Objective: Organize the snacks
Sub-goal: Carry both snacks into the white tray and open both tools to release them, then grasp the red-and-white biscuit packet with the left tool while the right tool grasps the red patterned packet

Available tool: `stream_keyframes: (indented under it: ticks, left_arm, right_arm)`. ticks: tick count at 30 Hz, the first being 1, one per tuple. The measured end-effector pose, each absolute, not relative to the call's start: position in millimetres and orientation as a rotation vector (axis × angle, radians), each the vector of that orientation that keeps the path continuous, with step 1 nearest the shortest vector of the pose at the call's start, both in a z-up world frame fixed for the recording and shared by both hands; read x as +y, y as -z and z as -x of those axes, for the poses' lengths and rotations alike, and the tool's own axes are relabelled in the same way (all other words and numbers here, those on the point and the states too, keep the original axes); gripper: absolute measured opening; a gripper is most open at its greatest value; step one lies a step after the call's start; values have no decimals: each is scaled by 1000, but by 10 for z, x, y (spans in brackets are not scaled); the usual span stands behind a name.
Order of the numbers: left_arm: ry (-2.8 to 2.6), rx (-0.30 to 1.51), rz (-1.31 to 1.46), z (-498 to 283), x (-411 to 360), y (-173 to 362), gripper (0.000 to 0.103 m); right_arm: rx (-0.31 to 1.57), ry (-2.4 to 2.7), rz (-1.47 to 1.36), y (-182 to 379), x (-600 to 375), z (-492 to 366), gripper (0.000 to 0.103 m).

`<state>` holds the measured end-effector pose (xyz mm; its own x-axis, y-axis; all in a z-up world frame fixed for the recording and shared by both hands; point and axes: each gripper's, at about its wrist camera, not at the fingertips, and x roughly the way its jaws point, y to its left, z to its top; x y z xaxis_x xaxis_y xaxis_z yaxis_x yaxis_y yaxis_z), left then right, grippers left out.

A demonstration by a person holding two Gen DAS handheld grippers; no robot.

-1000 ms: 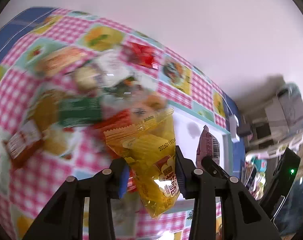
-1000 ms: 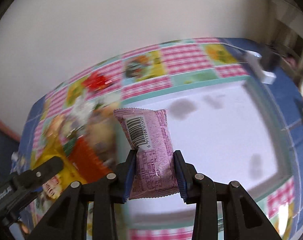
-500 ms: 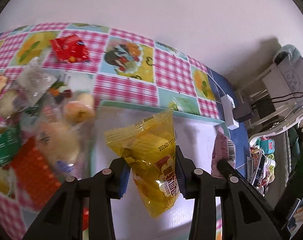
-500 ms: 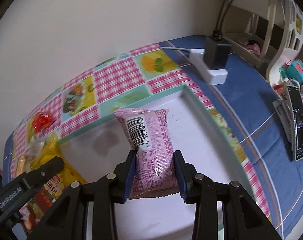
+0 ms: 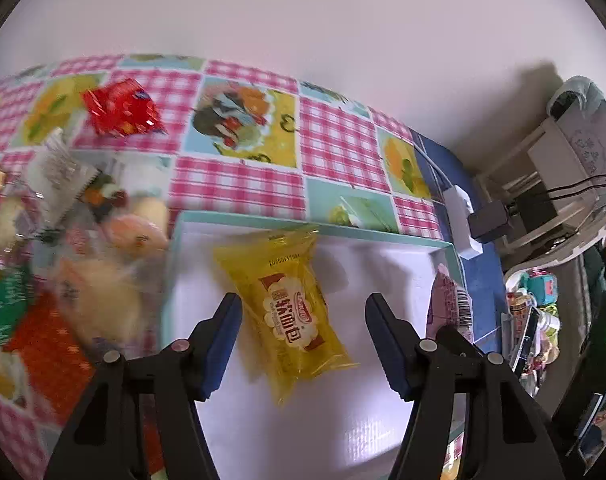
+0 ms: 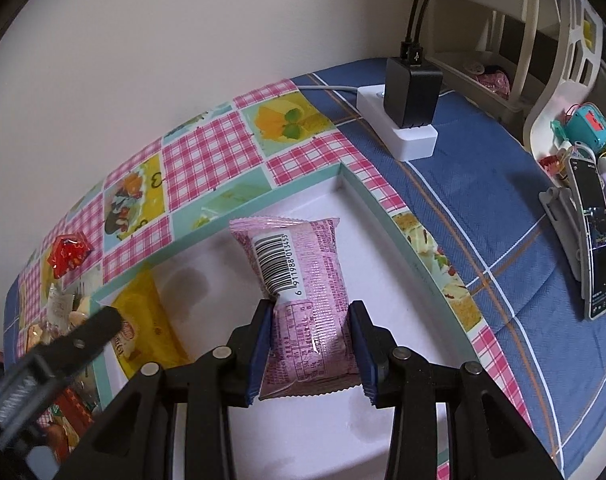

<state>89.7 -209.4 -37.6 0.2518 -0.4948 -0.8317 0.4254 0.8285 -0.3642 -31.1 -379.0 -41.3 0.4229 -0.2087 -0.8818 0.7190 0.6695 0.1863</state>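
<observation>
A yellow bread packet (image 5: 291,312) lies loose in the white tray (image 5: 303,227), label up. It sits between the blue pads of my left gripper (image 5: 303,304), whose jaws are opening and do not touch it. My right gripper (image 6: 309,320) holds a pink packet (image 6: 299,272) with a barcode by its lower half, over the tray's (image 6: 367,196) right end. Its jaws are just starting to open, but the pads still press the packet's sides. The pink packet (image 5: 449,300) shows at the right in the left wrist view. The yellow packet (image 6: 143,308) shows at the left in the right wrist view.
A heap of mixed snacks (image 5: 83,280) lies left of the tray on the checked cloth, with a red packet (image 5: 119,108) further back. A white power strip with a black charger (image 6: 407,120) sits beyond the tray's far right corner. A phone on a stand (image 6: 591,240) is at the right.
Both grippers swung right from the snack heap to over the tray. The left jaws spread apart and the yellow packet dropped flat into the tray. The pink packet stays gripped.
</observation>
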Motion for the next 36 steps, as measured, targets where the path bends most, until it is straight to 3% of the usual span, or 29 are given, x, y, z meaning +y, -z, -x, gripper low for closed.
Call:
stream_keyframes:
  ticks: [2, 5, 7, 10, 17, 30, 36]
  left_arm:
    - [612, 1152, 66, -891, -2042, 311, 72]
    - [576, 1135, 68, -888, -1925, 235, 85]
    - [532, 1112, 57, -889, -1839, 198, 86]
    - [462, 1084, 32, -904, -1697, 160, 99]
    - [311, 1018, -32, -901, -1333, 118, 100]
    - [75, 950, -132, -669, -757, 64, 100]
    - [49, 1023, -92, -607, -509, 98, 100]
  right_arm:
    - [978, 627, -598, 409, -3777, 309, 46]
    - [981, 616, -595, 400, -3756, 312, 69]
    - [988, 603, -591, 398, -3722, 305, 71]
    - [991, 598, -570, 375, -3645, 304, 81]
    - [970, 558, -554, 294, -3428, 327, 103]
    - [954, 490, -516, 196, -2973, 354, 103]
    - [952, 466, -504, 138, -2762, 387, 103]
